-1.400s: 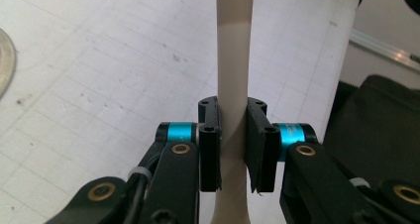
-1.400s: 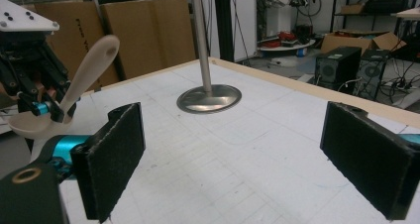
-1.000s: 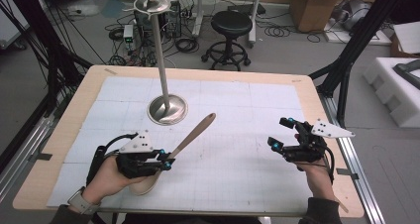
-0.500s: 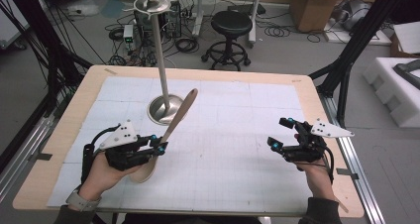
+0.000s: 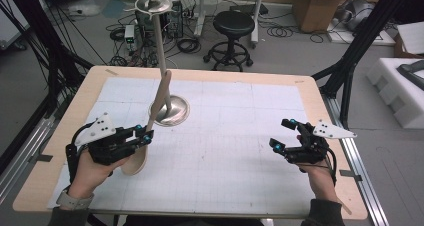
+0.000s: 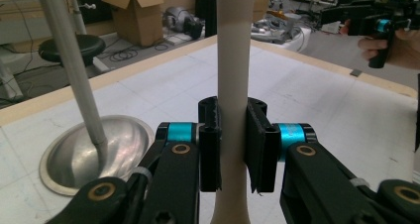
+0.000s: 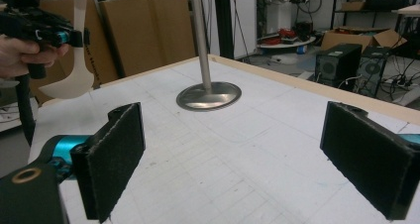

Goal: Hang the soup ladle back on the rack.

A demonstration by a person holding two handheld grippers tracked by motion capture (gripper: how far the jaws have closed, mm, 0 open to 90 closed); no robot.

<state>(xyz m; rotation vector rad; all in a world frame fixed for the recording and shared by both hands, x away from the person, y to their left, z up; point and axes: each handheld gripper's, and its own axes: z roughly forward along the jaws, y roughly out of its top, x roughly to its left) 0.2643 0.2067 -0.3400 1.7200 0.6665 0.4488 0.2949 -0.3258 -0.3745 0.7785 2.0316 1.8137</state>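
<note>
My left gripper (image 5: 146, 133) is shut on the handle of a pale wooden spoon (image 5: 160, 93), near the table's left front. The spoon's bowl (image 5: 135, 161) hangs below the jaws and its handle points up and away, the tip crossing in front of the metal stand's pole (image 5: 159, 46). In the left gripper view both pads clamp the spoon handle (image 6: 232, 60), with the stand's round base (image 6: 94, 149) just left of it. My right gripper (image 5: 280, 134) is held at the right front, open, with nothing between its pads (image 7: 114, 154).
The stand's base (image 5: 172, 113) rests on the white gridded mat (image 5: 235, 136), back left of centre, with hook arms at the pole's top (image 5: 151, 1). Beyond the table's wooden rim are a black stool (image 5: 231, 26), cardboard boxes (image 5: 320, 6) and white foam (image 5: 400, 86).
My left hand has shifted left and a little up, swinging the spoon handle from leaning right to nearly upright by the stand's pole. The right gripper has stayed put.
</note>
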